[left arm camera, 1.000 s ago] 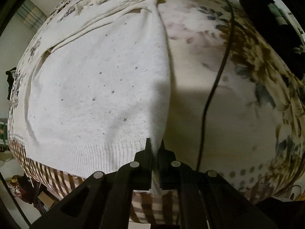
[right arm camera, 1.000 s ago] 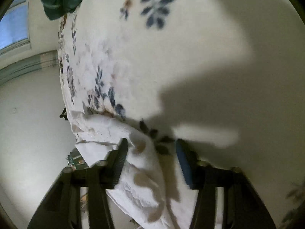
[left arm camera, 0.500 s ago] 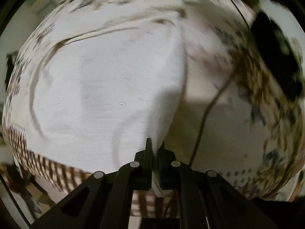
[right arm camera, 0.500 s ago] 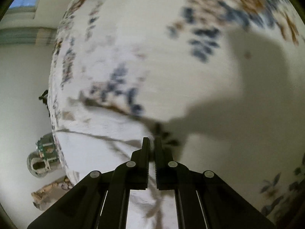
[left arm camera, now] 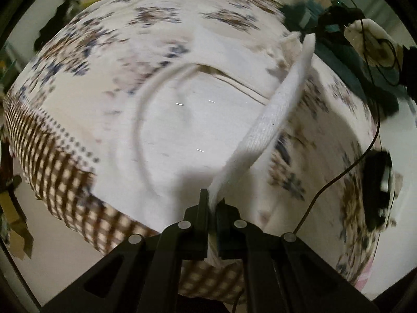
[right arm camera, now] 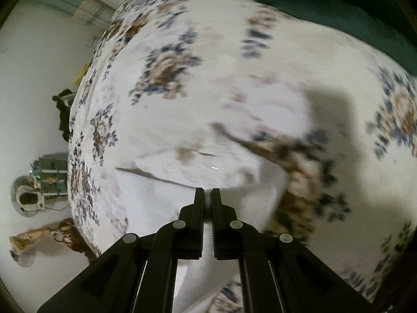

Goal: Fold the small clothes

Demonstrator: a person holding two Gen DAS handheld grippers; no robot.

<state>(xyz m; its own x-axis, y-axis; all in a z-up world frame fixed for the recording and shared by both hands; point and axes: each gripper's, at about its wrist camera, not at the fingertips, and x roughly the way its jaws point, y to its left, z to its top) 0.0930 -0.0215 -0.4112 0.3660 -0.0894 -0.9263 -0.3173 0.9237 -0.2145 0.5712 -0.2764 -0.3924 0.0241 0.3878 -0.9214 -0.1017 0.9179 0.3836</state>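
Observation:
A small white knit sweater (left arm camera: 179,130) with tiny sparkles lies on a floral bedsheet (left arm camera: 146,34). My left gripper (left arm camera: 213,198) is shut on its ribbed hem edge, which rises taut in a strip (left arm camera: 273,120) up to the right. My right gripper (right arm camera: 206,195) is shut on the sweater's (right arm camera: 187,174) other end, lifted above the sheet (right arm camera: 234,52). Both views are motion-blurred.
A black cable (left arm camera: 338,172) and a black device (left arm camera: 379,185) lie on the bed at right. Dark green cloth (left arm camera: 338,60) sits at the far right, also in the right wrist view (right arm camera: 325,7). The bed's checked edge (left arm camera: 52,161) drops at left.
The right gripper closed on the sweater's end. Both grippers have lifted the sweater's edge off the bed and swung it, so the side now stands up as a taut strip.

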